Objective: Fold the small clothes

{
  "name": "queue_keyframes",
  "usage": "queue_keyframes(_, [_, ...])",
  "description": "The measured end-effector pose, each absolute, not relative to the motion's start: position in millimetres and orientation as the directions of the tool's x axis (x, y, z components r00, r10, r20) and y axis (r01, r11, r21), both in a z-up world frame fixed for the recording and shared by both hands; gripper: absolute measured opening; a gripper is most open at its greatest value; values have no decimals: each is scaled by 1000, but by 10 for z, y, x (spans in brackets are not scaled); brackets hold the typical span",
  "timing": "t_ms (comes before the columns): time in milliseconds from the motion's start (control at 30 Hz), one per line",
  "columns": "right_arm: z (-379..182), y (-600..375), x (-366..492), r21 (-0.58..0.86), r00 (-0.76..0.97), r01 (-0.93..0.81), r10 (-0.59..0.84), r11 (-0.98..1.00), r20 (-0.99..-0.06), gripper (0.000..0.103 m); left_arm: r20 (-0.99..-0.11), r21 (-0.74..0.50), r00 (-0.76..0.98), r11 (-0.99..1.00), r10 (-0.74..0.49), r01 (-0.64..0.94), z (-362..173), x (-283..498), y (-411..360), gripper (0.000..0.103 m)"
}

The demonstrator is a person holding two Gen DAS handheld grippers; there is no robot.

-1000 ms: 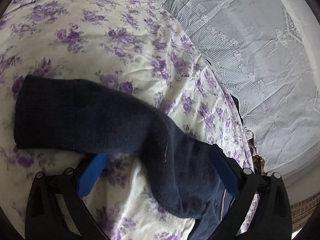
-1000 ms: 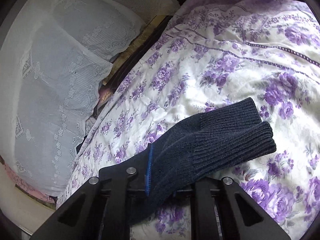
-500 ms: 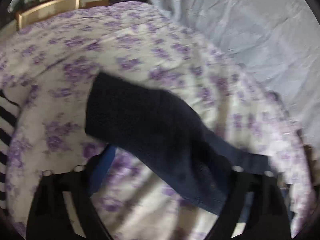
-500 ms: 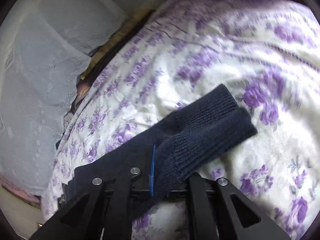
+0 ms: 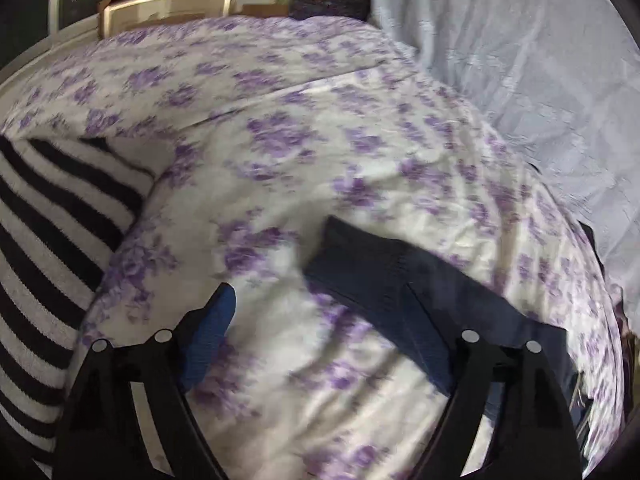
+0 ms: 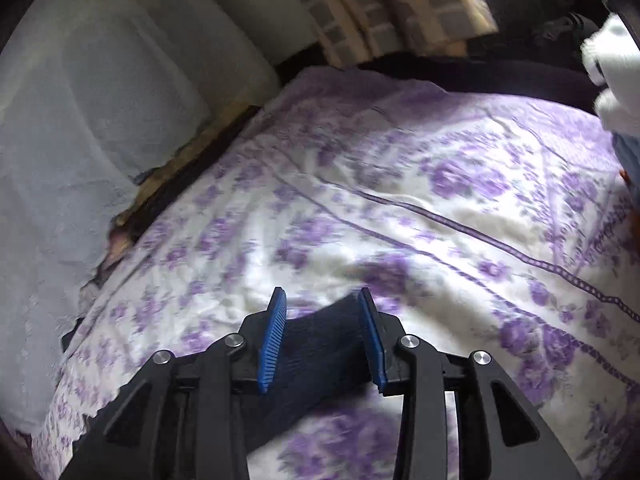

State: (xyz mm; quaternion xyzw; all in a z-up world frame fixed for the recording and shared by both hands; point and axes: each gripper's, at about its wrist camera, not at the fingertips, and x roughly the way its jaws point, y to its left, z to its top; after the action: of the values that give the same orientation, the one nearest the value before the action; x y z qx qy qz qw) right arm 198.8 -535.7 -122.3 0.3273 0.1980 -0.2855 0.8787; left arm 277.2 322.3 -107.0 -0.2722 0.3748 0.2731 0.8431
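left wrist view: dark navy sock (image 5: 384,284) lying flat on the bed, on the white quilt with purple flowers (image 5: 304,168), ribbed cuff end toward the middle of the picture, the rest running down to the lower right and passing under the right-hand finger. left gripper (image 5: 340,328) with jaws standing wide, having just closed in a little; blue pad of the left-hand finger (image 5: 208,336) clear of the sock, over bare quilt; no pinch on the sock visible. black-and-white striped cloth (image 5: 48,248) at the left edge, lying on the quilt, well apart from the sock. pale lace curtain (image 5: 532,92) along the upper right, beside the bed. picture somewhat blurred.

right wrist view: right gripper (image 6: 323,312) with jaws partly apart, having just opened; blue pads (image 6: 274,336) on either side of the sock (image 6: 320,344), whose ribbed end lies between them on the quilt (image 6: 400,208); gap visible at each pad, so no grip. sock trailing back toward the lower left under the gripper body. curtain (image 6: 80,120) at the left of the bed. white cloth (image 6: 612,72) at the far right edge, detail too small to tell.
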Motion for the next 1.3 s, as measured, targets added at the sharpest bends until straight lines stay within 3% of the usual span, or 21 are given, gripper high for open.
queue_keyframes(67, [-989, -4886, 2210, 393, 828, 493, -280, 777, -485, 38, -768, -190, 609, 839, 197, -511, -885, 3003, 2627, 91])
queue_keyframes(167, [-850, -4042, 2734, 271, 842, 240, -61, 932, -535, 45, -802, -130, 593, 947, 74, -294, -861, 3327, 1759, 95])
queue_keyframes(333, [-1098, -3048, 3480, 385, 698, -43, 304, 922, -648, 49, -861, -62, 507, 996, -22, -61, -1157, 3692, 655, 97])
queue_keyframes(433, [-1367, -3000, 3565, 431, 666, -1, 322, 902, -673, 52, -866, 29, 494, 995, 74, -97, -1380, 3855, 621, 99])
queue_keyframes(467, [-1455, -3169, 3579, 462, 675, 33, 322, 886, -664, 51, -857, 0, 512, 994, 55, -106, -1395, 3843, 726, 99])
queue_keyframes(533, [-1630, -3659, 3595, 634, 689, 65, 425, 771, -587, 19, -828, -67, 561, 991, 8, -112, -1357, 3804, 973, 99])
queue_keyframes(667, [-1815, -4636, 3326, 797, 770, 231, 396, 559, -501, 3, -819, -123, 571, 958, 49, -258, -1295, 3746, 1606, 99])
queue_keyframes(767, [-1737, -5030, 2926, 732, 805, 371, 195, 571, -560, 0, -824, -165, 562, 919, 70, -357, -1276, 3644, 1984, 94])
queue_keyframes(800, [-1672, -5070, 2768, 702, 806, 424, 116, 572, -581, 6, -817, -190, 573, 908, 65, -374, -1235, 3548, 2022, 92])
queue_keyframes(833, [-1569, -5030, 2626, 679, 807, 456, 53, 575, -588, 26, -806, -203, 587, 897, 74, -393, -1155, 3402, 2033, 92])
queue_keyframes(900, [-1289, -4700, 2466, 638, 833, 364, 69, 679, -549, 61, -774, -232, 632, 913, 35, -335, -991, 3194, 1822, 94])
queue_keyframes(1000, [-937, -3583, 2515, 514, 810, 74, 249, 855, -530, 63, -744, -264, 657, 957, -122, -123, -825, 3012, 1178, 99])
queue_keyframes(1067, [-875, -2796, 2632, 396, 750, -70, 310, 915, -584, 63, -767, -181, 623, 983, -156, 24, -812, 2980, 592, 99])
queue_keyframes(1133, [-991, -2191, 2714, 279, 677, -154, 307, 948, -669, 63, -799, -80, 589, 992, -122, 96, -933, 2991, 129, 99])
queue_keyframes(1233, [-1329, -1875, 2628, 223, 561, -154, 271, 962, -782, 63, -868, 14, 492, 990, -58, 142, -1248, 2911, -156, 99])
queue_keyframes(1300, [-1405, -1824, 2300, 131, 584, -177, 211, 975, -784, 64, -889, 38, 457, 987, -37, 153, -1427, 2702, -131, 99])
